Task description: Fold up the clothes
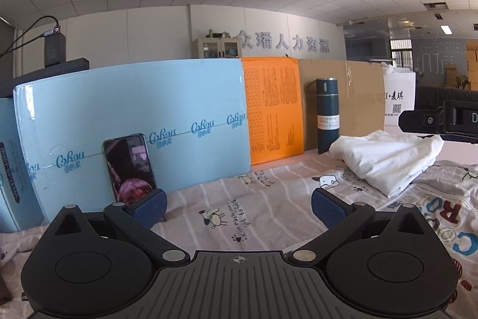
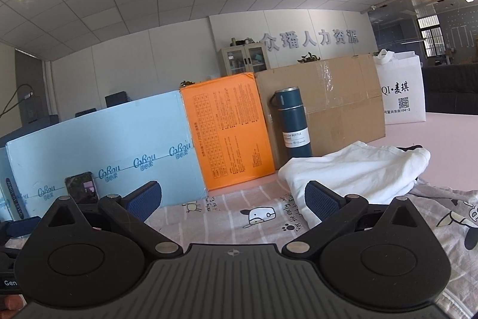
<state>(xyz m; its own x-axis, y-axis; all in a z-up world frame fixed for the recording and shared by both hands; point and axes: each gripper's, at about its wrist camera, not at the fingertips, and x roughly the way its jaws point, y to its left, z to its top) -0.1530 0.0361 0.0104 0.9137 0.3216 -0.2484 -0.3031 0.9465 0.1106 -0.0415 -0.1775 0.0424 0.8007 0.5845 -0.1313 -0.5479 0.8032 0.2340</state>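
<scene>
- White cotton, loosely bundled — the white garment [image 1: 388,160] lies in a half-folded heap on the patterned sheet [image 1: 269,217] that covers the counter, ahead and to the right of both grippers.
- In the left wrist view the heap sits well off to the right of the left gripper [image 1: 239,207]; in the right wrist view it lies just beyond the right gripper [image 2: 233,198], its near edge close behind the right-hand finger. The right hand looks the nearer one by a clear margin.
- The heap's long axis runs roughly left to right across the view, rising toward the far right, where a loose end hangs over.
- Both sets of fingers are spread wide with nothing between them; neither touches the cloth.
- Judging from this, folding is barely begun or paused — the next move would need a reach forward and right to find an edge or corner, which is hard to pick out in the crumpled layers.
- A blue vacuum bottle [image 2: 291,121] stands upright just behind the heap's left end, against a cardboard box [image 2: 334,103]; a careless sweep could tip it.
- Further left, an orange packet [image 2: 227,133], a pale blue tissue pack [image 1: 134,121] and a phone [image 1: 130,169] leaning on it line the back, well apart from the garment.
- A white bag [image 2: 400,91] stands at the far right.
</scene>
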